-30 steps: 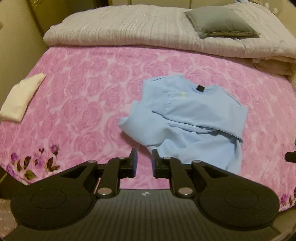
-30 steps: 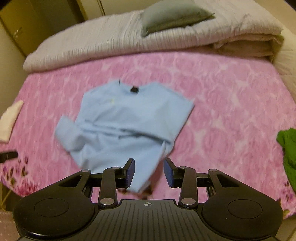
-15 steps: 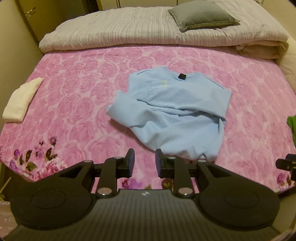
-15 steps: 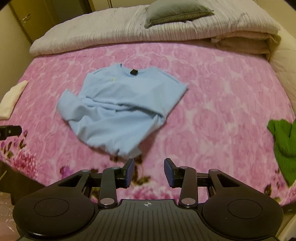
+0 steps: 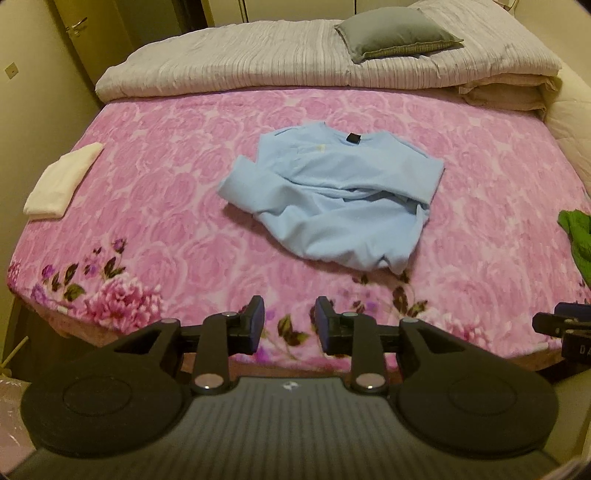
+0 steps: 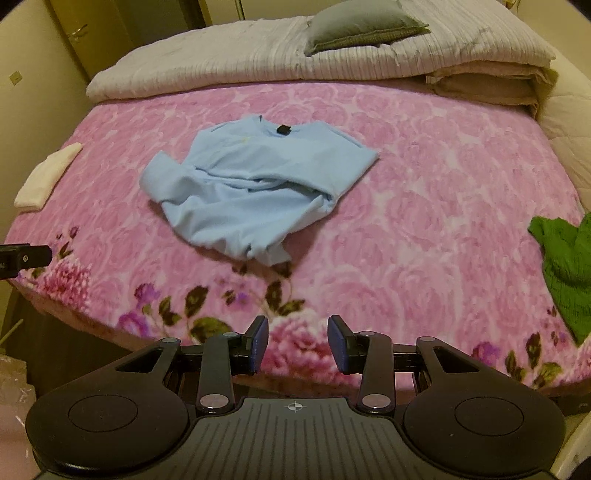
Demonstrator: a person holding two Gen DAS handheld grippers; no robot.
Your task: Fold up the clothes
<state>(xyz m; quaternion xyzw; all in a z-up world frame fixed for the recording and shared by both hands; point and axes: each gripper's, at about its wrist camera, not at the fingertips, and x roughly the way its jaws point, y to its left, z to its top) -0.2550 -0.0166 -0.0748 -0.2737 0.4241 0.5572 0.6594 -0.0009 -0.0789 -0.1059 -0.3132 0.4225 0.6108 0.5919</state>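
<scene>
A light blue long-sleeved shirt [image 5: 332, 199] lies crumpled in the middle of the pink floral bed, collar tag toward the far side; it also shows in the right wrist view [image 6: 255, 192]. My left gripper [image 5: 290, 326] is open and empty, held off the bed's near edge, well short of the shirt. My right gripper [image 6: 297, 341] is open and empty, also over the near edge. A green garment [image 6: 565, 266] lies crumpled at the bed's right edge. A folded white cloth [image 5: 61, 181] lies at the left edge.
A grey-white duvet [image 5: 295, 59] with a grey pillow [image 5: 395, 35] is piled along the far side of the pink floral blanket [image 5: 166, 206]. Folded beige bedding [image 6: 487, 88] sits at the far right. A yellow door [image 5: 85, 44] stands at the far left.
Both grippers have pulled back from the shirt to beyond the bed's near edge, and their jaws have opened a little wider. The shirt's lower part now lies rumpled on the blanket.
</scene>
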